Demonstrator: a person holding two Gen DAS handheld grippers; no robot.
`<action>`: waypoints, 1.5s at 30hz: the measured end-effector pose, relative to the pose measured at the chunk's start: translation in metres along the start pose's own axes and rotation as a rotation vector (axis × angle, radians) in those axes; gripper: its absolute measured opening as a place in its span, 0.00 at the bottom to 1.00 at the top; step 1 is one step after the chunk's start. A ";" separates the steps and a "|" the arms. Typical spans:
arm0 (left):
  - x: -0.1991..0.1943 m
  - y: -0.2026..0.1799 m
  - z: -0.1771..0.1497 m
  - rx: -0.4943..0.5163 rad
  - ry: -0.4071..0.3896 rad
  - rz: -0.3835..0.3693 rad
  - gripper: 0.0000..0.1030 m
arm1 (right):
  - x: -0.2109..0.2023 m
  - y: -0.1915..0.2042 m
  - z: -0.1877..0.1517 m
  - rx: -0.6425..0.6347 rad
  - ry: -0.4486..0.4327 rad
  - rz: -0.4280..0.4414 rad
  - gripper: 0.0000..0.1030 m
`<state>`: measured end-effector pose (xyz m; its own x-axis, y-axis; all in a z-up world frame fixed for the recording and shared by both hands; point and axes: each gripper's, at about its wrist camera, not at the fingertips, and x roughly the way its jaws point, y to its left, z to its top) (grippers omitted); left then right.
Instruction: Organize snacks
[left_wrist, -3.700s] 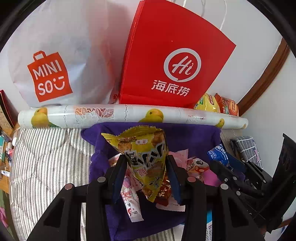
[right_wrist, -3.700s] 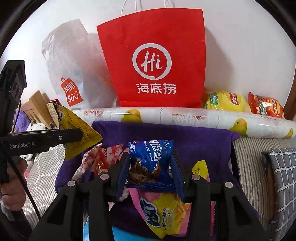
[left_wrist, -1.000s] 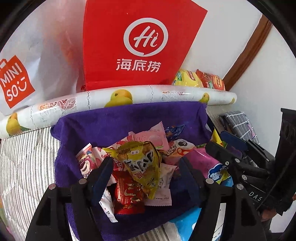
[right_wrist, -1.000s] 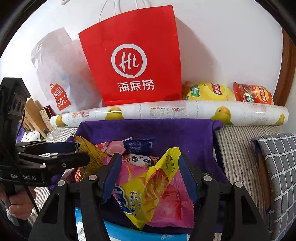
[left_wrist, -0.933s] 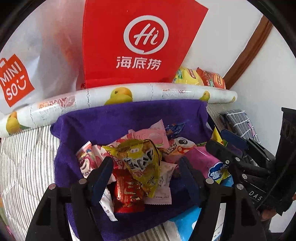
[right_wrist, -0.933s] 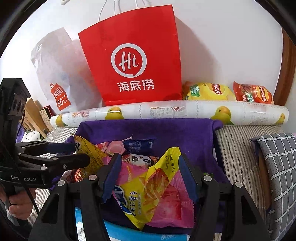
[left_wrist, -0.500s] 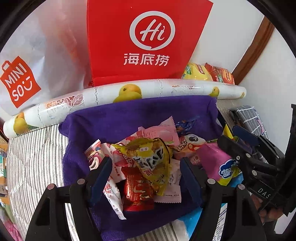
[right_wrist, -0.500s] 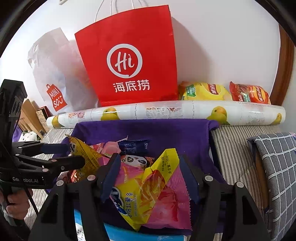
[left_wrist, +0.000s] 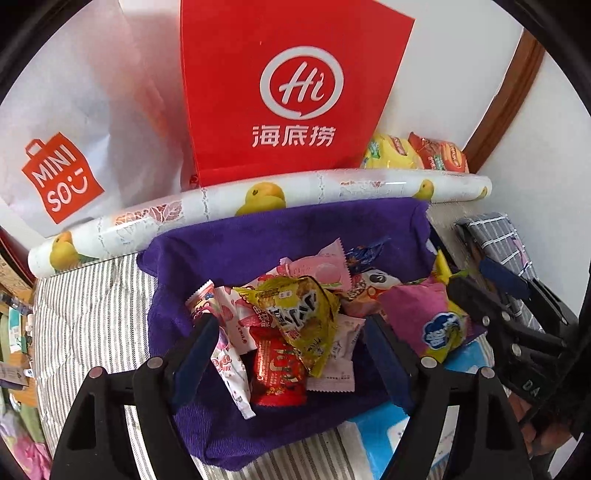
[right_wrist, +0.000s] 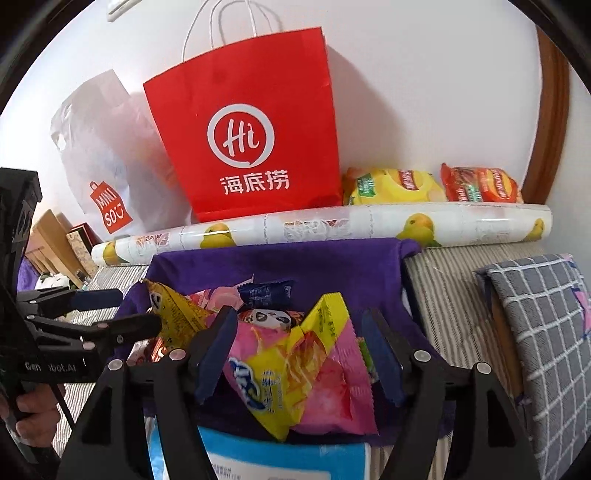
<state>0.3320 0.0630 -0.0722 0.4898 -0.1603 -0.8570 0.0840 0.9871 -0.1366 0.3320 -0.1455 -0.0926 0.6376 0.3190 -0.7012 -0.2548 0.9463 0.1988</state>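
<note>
A pile of snack packets lies on a purple towel (left_wrist: 258, 251) on a striped bed. In the left wrist view my left gripper (left_wrist: 291, 332) is open, its jaws wide around a yellow snack bag (left_wrist: 295, 314) and a red packet (left_wrist: 279, 369) that rest on the pile. In the right wrist view my right gripper (right_wrist: 299, 339) is open over a pink and yellow chip bag (right_wrist: 295, 369). A panda packet (right_wrist: 273, 317) and a blue packet (right_wrist: 266, 291) lie behind it. The left gripper (right_wrist: 110, 310) shows at the left there.
A red Hi paper bag (left_wrist: 291, 88) and a white Miniso bag (left_wrist: 66, 147) stand against the wall behind a fruit-print roll (left_wrist: 258, 195). Yellow and orange chip bags (right_wrist: 428, 184) lie behind the roll. A grey checked cushion (right_wrist: 546, 325) is at right. A blue box (right_wrist: 280, 458) lies near.
Both grippers let go of their bags, the yellow one and a blue one, which now rest on the towel pile. Both have since drawn back slightly with open jaws.
</note>
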 end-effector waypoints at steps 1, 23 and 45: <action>-0.003 -0.001 0.000 -0.001 -0.004 0.003 0.77 | -0.004 0.000 -0.001 0.004 0.002 -0.004 0.72; -0.059 -0.035 -0.054 -0.005 -0.031 -0.038 0.81 | -0.088 0.010 -0.042 0.007 0.052 -0.078 0.79; -0.148 -0.063 -0.136 -0.037 -0.186 0.036 0.83 | -0.195 0.024 -0.087 0.043 -0.051 -0.088 1.00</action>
<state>0.1358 0.0254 -0.0044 0.6438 -0.1195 -0.7558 0.0333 0.9912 -0.1284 0.1384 -0.1893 -0.0110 0.6925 0.2359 -0.6818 -0.1658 0.9718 0.1678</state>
